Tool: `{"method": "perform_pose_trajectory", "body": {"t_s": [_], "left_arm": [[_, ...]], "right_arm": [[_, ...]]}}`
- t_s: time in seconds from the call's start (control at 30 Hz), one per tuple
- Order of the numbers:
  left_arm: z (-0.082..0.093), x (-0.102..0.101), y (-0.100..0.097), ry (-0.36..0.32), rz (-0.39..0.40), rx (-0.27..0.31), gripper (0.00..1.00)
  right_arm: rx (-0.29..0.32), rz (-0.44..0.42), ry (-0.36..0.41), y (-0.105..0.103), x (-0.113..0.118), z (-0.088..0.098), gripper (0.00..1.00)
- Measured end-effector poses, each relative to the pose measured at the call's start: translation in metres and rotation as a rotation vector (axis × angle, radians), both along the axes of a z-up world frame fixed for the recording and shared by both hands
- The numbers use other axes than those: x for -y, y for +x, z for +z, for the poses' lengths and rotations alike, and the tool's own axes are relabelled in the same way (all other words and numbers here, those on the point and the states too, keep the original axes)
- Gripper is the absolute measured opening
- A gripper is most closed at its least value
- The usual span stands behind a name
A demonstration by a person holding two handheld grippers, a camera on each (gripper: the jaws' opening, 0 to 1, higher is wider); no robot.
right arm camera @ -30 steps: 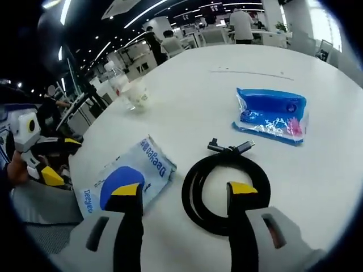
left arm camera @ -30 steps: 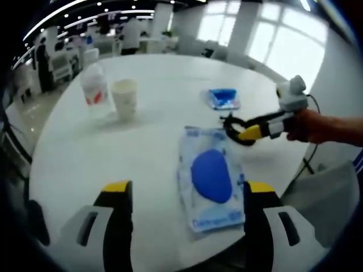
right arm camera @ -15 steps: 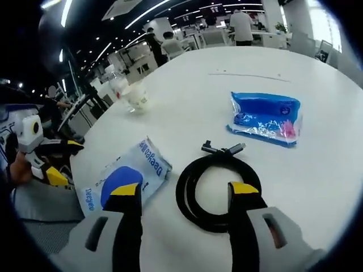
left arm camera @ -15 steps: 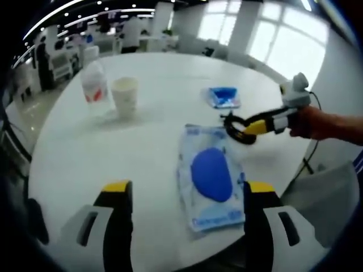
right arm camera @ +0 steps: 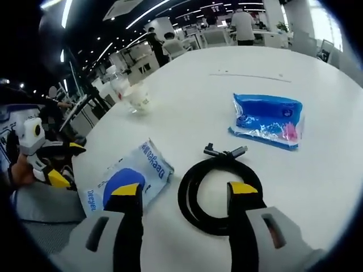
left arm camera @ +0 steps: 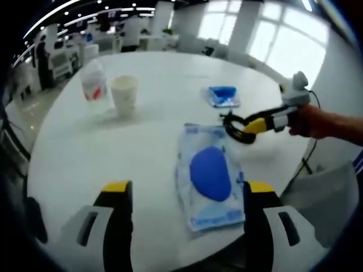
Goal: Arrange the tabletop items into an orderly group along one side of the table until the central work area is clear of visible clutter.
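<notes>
Hovering right gripper (right arm camera: 181, 195) stood wide over coiled cable (right arm camera: 221, 192) near table (right arm camera: 187, 96) edge, coil between jaws; left gripper (left arm camera: 181, 195) wide, farther off, pouch (left arm camera: 210, 175) lengthwise ahead.

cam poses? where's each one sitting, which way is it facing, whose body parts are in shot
Left gripper view: rides the left gripper, facing across the white table at the large packet; a hand holds the right gripper.
Right gripper view: rides the right gripper, facing the black cable; a hand grips the left gripper.
Shared: packet, cable, paper cup.
</notes>
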State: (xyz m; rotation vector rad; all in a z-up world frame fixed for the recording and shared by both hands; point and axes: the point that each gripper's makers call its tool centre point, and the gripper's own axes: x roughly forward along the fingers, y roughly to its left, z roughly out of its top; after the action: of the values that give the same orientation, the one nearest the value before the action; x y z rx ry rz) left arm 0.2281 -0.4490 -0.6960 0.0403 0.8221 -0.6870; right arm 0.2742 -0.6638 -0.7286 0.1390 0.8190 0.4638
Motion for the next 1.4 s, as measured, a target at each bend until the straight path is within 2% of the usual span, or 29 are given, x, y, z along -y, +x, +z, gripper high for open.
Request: {"method": "perform_pose_trajectory", "body": {"t_s": [0.2,0.3,0.43,0.47,0.5,0.53,0.67,0.7,0.9,1.07,1.33,1.4], "left_arm": [[0.014,0.005,0.000,-0.078,0.044,-0.003,0.77],[0.013,0.005,-0.001,-0.082,0.077,-0.025,0.77],[0.004,0.002,-0.011,-0.058,0.157,-0.093,0.76],[0.001,0.000,-0.015,-0.043,0.175,-0.121,0.76],[0.003,0.002,-0.015,-0.054,0.216,-0.123,0.76],[0.001,0.001,-0.018,-0.056,0.243,-0.150,0.76],[-0.001,0.006,-0.025,-0.155,0.395,-0.238,0.76],[-0.002,0.007,-0.026,-0.167,0.413,-0.247,0.75],[-0.022,0.015,-0.046,-0.101,0.403,-0.283,0.70],[-0.038,0.015,-0.055,-0.065,0.421,-0.318,0.64],[-0.045,0.009,-0.061,-0.053,0.448,-0.346,0.51],[-0.046,0.007,-0.061,-0.068,0.472,-0.358,0.50]], "right_arm": [[0.036,0.041,0.010,0.019,-0.015,0.015,0.59],[0.061,0.081,0.016,0.029,-0.025,0.024,0.58],[0.058,0.149,0.014,0.034,-0.039,0.026,0.57],[0.052,0.181,0.002,0.034,-0.042,0.024,0.57],[0.048,0.208,-0.010,0.033,-0.045,0.022,0.56],[0.051,0.231,-0.028,0.033,-0.048,0.020,0.56],[0.051,0.281,-0.063,0.035,-0.056,0.015,0.53],[0.047,0.296,-0.076,0.036,-0.058,0.012,0.53],[0.020,0.330,-0.096,0.041,-0.068,0.000,0.52],[0.010,0.356,-0.137,0.042,-0.072,-0.010,0.50],[-0.029,0.337,-0.153,0.047,-0.069,-0.030,0.30],[-0.038,0.345,-0.165,0.044,-0.071,-0.033,0.29]]}}
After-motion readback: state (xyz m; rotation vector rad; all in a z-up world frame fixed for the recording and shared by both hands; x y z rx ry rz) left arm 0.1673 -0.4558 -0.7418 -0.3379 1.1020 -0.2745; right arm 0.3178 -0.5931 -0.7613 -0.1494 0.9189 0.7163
